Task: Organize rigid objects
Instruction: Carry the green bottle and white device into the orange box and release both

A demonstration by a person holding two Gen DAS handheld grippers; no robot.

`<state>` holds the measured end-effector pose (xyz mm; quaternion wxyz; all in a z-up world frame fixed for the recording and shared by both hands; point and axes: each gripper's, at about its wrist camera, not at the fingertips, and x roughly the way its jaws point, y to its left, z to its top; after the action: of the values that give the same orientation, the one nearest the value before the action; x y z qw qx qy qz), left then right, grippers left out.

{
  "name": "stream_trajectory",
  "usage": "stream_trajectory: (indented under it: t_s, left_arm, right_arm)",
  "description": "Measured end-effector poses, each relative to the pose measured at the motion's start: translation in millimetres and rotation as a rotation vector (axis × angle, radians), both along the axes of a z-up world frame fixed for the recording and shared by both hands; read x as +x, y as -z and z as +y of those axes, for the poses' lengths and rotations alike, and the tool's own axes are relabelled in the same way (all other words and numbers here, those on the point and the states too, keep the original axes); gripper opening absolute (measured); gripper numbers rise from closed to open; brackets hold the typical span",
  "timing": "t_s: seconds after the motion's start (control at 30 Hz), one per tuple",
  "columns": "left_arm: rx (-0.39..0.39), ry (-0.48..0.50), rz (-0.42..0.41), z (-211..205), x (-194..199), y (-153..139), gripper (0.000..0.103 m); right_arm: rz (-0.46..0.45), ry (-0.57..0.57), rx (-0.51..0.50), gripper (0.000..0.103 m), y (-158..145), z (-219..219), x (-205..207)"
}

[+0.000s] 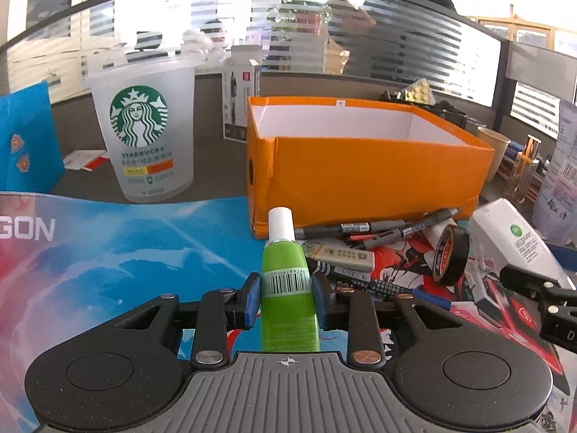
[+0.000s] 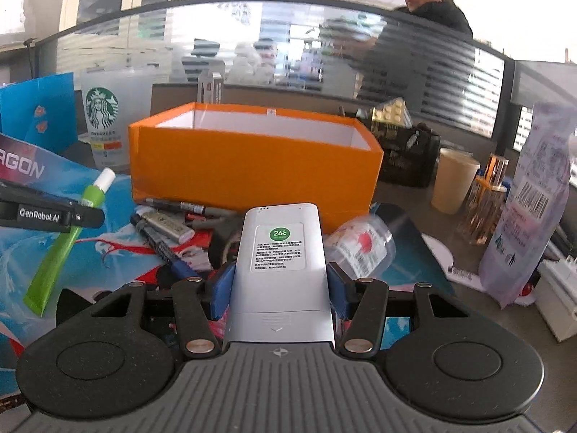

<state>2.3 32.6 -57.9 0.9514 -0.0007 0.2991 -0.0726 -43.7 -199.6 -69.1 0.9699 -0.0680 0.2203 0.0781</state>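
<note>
My left gripper (image 1: 286, 290) is shut on a green tube (image 1: 288, 299) with a white cap, which points toward the open orange box (image 1: 360, 169). In the right wrist view, the right gripper (image 2: 279, 287) is shut on a white remote control (image 2: 279, 252), its back label facing up, in front of the orange box (image 2: 252, 166). The green tube (image 2: 68, 234) and left gripper (image 2: 54, 214) show at the left of that view. The remote control (image 1: 515, 238) also shows at the right of the left wrist view. Several pens (image 1: 364, 231) and a black tape roll (image 1: 450, 252) lie before the box.
A Starbucks cup (image 1: 144, 133) stands left of the box on the grey desk. A paper cup (image 2: 454, 180), a clear perfume bottle (image 2: 487, 205) and a printed bag (image 2: 530, 198) stand at the right. A black basket (image 2: 407, 158) holds pill packs. A person stands behind the glass partition.
</note>
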Motion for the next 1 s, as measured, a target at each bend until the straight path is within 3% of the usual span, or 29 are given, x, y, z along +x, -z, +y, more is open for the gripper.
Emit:
stream_trajectory:
  t_s: [0.27,0.47,0.57,1.0]
  left_arm:
    - [-0.002,0.009,-0.045,0,-3,-20,0.026]
    - [-0.045,0.011,-0.04,3,1,-23,0.025]
    - [-0.044,0.025,-0.068,0,1,-35,0.019]
    - [-0.057,0.056,-0.174,-6,8,-79,0.017]
  right_arm:
    - [-0.045,-0.019,0.015,0.051,-10,-1,3]
    - [-0.061,-0.027,0.022,0.051,-13,0,2]
    - [-0.074,-0.026,0.031,0.051,-17,-2,3]
    - [-0.151,-0.028,0.063,0.051,-40,-10,8]
